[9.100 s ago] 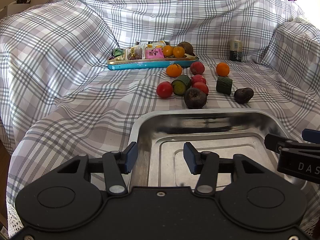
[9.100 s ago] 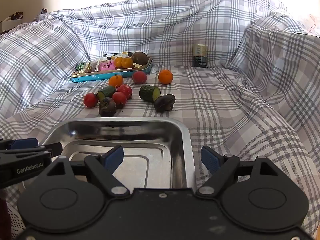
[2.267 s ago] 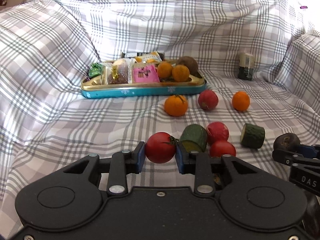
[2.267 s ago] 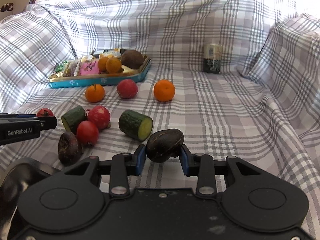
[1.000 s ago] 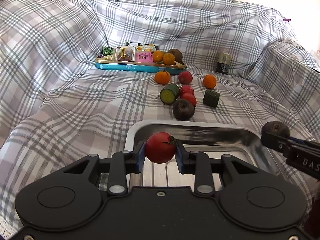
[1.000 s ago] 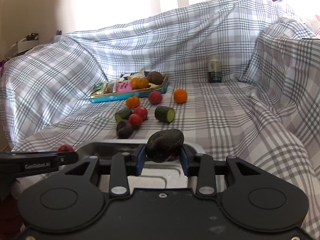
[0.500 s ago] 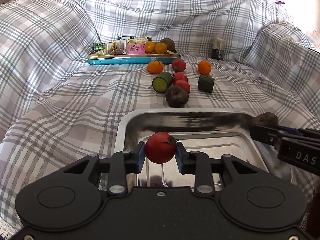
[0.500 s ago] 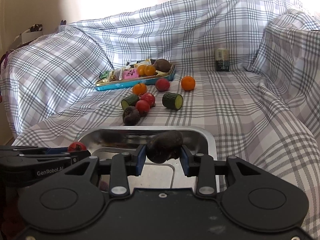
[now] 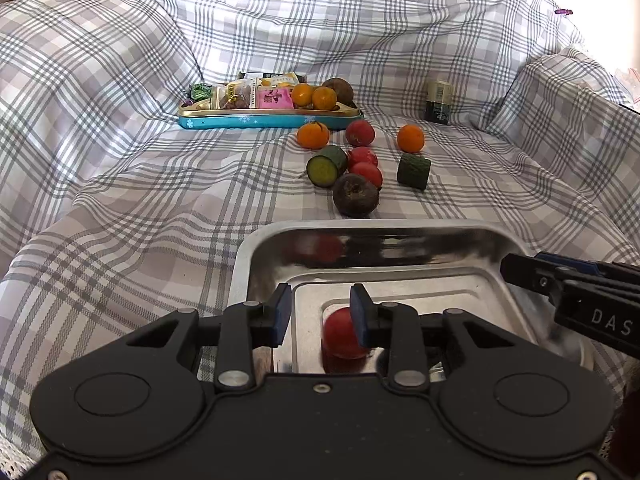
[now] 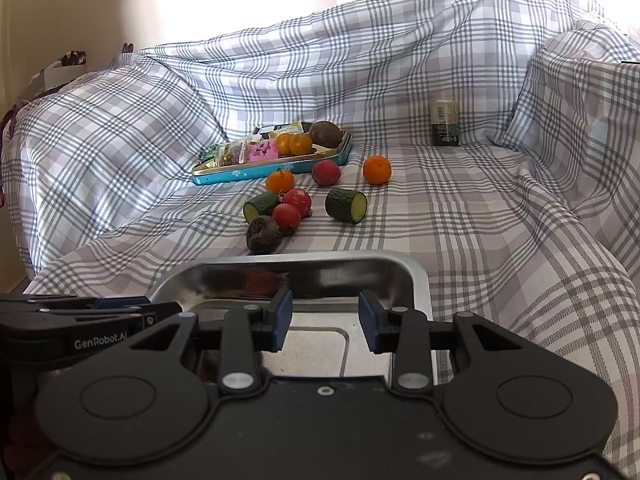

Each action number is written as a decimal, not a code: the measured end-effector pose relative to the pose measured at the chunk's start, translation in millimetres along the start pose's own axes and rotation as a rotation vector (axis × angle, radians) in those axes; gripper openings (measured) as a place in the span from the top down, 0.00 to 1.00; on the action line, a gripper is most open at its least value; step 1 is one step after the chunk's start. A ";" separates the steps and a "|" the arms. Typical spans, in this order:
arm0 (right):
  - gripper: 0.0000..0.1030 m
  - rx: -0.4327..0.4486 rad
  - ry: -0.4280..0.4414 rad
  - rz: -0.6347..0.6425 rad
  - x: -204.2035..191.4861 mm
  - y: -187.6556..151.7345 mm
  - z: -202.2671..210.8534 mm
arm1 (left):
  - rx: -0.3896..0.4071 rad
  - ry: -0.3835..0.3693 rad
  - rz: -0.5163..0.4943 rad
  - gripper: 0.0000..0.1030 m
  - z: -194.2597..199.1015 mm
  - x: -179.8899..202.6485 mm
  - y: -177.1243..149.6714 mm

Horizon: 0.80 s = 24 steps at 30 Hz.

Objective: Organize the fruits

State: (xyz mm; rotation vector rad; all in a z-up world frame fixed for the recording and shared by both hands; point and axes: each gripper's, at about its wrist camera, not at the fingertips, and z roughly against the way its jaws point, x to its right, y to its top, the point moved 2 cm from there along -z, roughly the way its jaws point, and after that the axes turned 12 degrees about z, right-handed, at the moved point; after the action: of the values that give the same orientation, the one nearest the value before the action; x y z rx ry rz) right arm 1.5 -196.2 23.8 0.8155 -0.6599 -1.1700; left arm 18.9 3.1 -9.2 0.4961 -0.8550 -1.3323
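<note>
A steel tray (image 9: 372, 232) (image 10: 416, 280) lies on the checked cloth just ahead of both grippers. My left gripper (image 9: 320, 314) is open over the tray; a red tomato (image 9: 340, 338) lies in the tray just below its fingers. My right gripper (image 10: 325, 316) is open and empty over the tray; the dark fruit it held is hidden behind its body. Beyond the tray lie a dark beet (image 9: 355, 194) (image 10: 263, 234), red fruits (image 9: 366, 172) (image 10: 287, 216), two cucumber pieces (image 9: 326, 165) (image 10: 346, 205) and oranges (image 9: 410, 138) (image 10: 377, 169).
A blue tin (image 9: 268, 118) (image 10: 272, 162) with snack packets, two oranges and a brown fruit sits at the back. A small dark jar (image 9: 438, 101) (image 10: 444, 122) stands at the back right. The cloth rises in folds on all sides.
Both grippers opened over the tray. The tomato dropped from the left one into the tray; the dark fruit left the right one and is out of sight.
</note>
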 end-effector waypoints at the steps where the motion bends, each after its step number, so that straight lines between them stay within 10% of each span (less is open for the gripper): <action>1: 0.63 0.000 0.001 0.000 0.2 -0.1 0.0 | 0.001 0.000 0.000 0.61 0.0 0.2 0.0; 24: 0.63 -0.001 0.001 0.001 -0.2 0.5 -0.2 | -0.003 0.017 -0.012 0.61 -1.9 0.0 -0.5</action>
State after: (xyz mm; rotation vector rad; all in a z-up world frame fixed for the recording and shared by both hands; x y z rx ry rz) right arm 1.9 -195.9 24.1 0.8148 -0.6585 -1.1690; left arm 20.0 2.7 -10.7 0.5104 -0.8375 -1.3385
